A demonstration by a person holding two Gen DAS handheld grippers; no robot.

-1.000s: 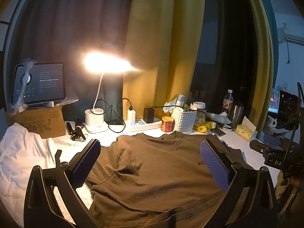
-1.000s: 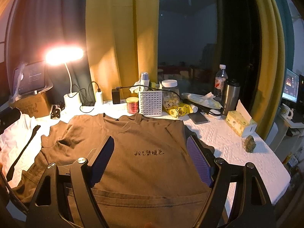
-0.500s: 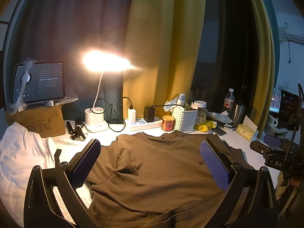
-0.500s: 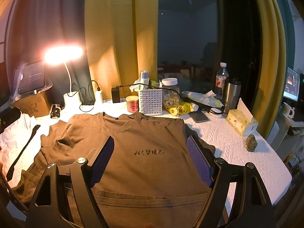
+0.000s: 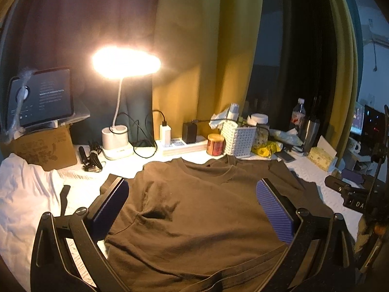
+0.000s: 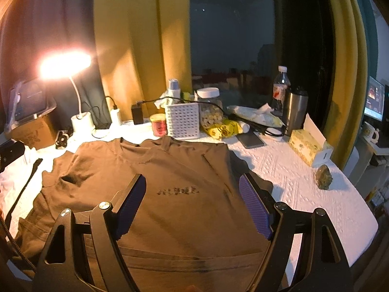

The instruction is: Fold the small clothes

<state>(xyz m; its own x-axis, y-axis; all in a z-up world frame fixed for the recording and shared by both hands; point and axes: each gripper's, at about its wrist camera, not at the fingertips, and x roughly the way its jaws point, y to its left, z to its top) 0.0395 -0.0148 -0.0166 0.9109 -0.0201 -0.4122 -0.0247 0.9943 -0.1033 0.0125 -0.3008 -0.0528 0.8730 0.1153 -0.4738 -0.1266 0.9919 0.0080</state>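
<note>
Brown short-sleeved cotton T-shirt (image 6: 184,209) lay flat, front up, on the white quilted table cover (image 6: 304,187), collar toward the far clutter & hem at the near edge, right under both tools. Its long axis ran collar-to-hem, i.e. straight away from the tongs, so any side fold would go across that line. Small dark print on the chest sat between the right tool's pads.

Left gripper (image 5: 192,206) was spread wide, purple ribbed pads apart w/ nothing between them, hanging over the shirt's left chest & sleeve area. Right gripper (image 6: 192,202) was likewise spread & empty, over the chest print & the shirt's right half. Whether either touched the cloth could not be told; both looked just above it. Each tool was nearer its own side: left one closer to the left sleeve by the white crumpled cloth (image 5: 22,194), right one closer to the right sleeve edge, where dark fabric poked out onto the cover.

Far edge held the lit white desk lamp (image 5: 121,73), white perforated plastic basket (image 6: 183,121) & steel tumbler (image 6: 295,109), all well clear of the hem.

Vs. the frames up to 1 s before: little differed. Shirt kept the same lie, jaws the same spread; both views sat slightly higher/further back, w/ more of the shirt showing. Judged: no fold started yet.
</note>
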